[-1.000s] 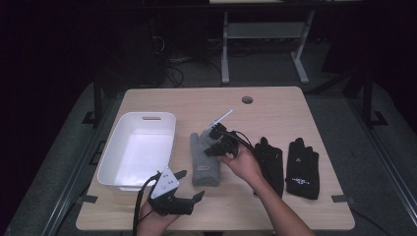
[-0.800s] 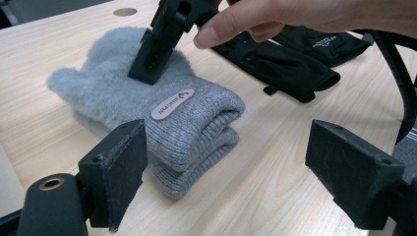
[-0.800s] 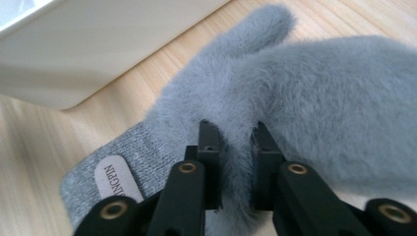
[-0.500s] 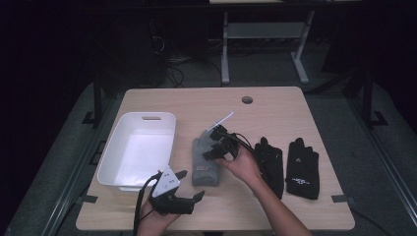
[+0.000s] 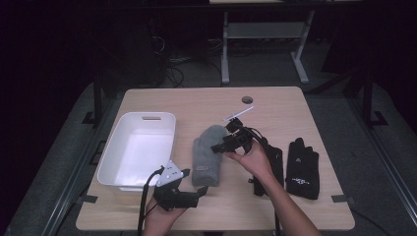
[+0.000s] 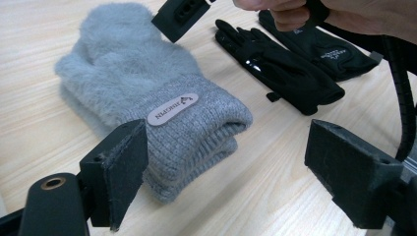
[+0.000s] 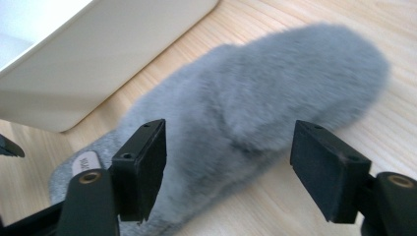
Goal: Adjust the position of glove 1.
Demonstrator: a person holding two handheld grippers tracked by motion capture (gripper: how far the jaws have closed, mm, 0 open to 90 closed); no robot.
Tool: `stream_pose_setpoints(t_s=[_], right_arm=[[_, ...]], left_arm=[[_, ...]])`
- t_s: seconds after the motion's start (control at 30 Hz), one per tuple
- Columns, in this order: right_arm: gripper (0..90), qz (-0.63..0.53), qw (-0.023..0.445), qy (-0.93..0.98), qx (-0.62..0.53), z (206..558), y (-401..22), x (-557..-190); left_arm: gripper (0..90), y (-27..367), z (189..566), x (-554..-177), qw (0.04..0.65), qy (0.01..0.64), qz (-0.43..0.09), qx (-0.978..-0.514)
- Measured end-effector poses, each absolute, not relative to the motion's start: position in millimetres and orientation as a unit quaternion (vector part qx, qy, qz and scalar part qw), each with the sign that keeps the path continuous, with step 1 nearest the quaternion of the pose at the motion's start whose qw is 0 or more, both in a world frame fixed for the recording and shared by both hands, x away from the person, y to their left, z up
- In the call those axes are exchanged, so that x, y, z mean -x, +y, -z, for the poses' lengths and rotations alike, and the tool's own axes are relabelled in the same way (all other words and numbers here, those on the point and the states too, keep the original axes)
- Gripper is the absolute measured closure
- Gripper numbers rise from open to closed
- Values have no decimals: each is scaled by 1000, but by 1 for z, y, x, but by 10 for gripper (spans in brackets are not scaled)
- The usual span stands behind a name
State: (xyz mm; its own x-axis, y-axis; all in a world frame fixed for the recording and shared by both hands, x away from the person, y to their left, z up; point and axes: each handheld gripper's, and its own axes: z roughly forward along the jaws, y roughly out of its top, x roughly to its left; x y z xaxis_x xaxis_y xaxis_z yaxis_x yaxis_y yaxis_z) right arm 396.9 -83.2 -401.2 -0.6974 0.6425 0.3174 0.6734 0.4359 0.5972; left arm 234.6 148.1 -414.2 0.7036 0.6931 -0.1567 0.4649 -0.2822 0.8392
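Observation:
A pair of fluffy grey mittens (image 5: pixel 208 156) lies stacked flat at the table's middle, cuff toward me, with a small label (image 6: pixel 172 108) near the cuff. My right gripper (image 5: pixel 222 143) hovers just over the mittens' fingertip end (image 7: pixel 275 93). Its jaws have just been opening and now stand open, with the fur below them and nothing pressed between the pads. My left gripper (image 5: pixel 199 192) rests near the front edge, open, pointing at the mittens' cuff (image 6: pixel 206 142) from a short way off.
A white plastic tub (image 5: pixel 118 164) stands left of the mittens, its wall (image 7: pixel 98 64) close to them. Two black gloves (image 5: pixel 303 168) (image 5: pixel 273 162) lie to the right, partly under my right forearm. A round hole (image 5: pixel 247 100) is in the tabletop at the back.
The right gripper's jaws have gone from shut to wide open, and the hand has shifted a little to the right over the mittens. The left gripper has stayed put.

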Motion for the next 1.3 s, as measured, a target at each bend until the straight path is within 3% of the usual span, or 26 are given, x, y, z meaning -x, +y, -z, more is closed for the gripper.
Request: stream_pose_setpoints(t_s=[0.2, 0.33, 0.57, 0.7, 0.97, 1.13, 1.3], right_arm=[[289, 359, 59, -833, 417, 416, -92, -418], [471, 364, 76, -821, 433, 423, -96, -430], [590, 381, 73, -795, 467, 431, -101, -444], [546, 398, 62, -789, 464, 431, -99, -445], [266, 383, 81, -799, 457, 431, -98, -450], [268, 368, 82, -810, 450, 433, -89, -453], [267, 361, 93, -811, 451, 442, -84, -456]], left_arm=[[167, 144, 417, -253, 466, 412, -101, -777], [219, 141, 420, -262, 462, 423, -94, -774], [296, 137, 421, -273, 448, 434, -92, -776], [282, 137, 423, -276, 441, 442, -90, -776], [163, 139, 431, -282, 424, 481, -60, -765], [159, 138, 442, -292, 414, 499, 9, -761], [152, 138, 446, -296, 409, 509, 23, -757]])
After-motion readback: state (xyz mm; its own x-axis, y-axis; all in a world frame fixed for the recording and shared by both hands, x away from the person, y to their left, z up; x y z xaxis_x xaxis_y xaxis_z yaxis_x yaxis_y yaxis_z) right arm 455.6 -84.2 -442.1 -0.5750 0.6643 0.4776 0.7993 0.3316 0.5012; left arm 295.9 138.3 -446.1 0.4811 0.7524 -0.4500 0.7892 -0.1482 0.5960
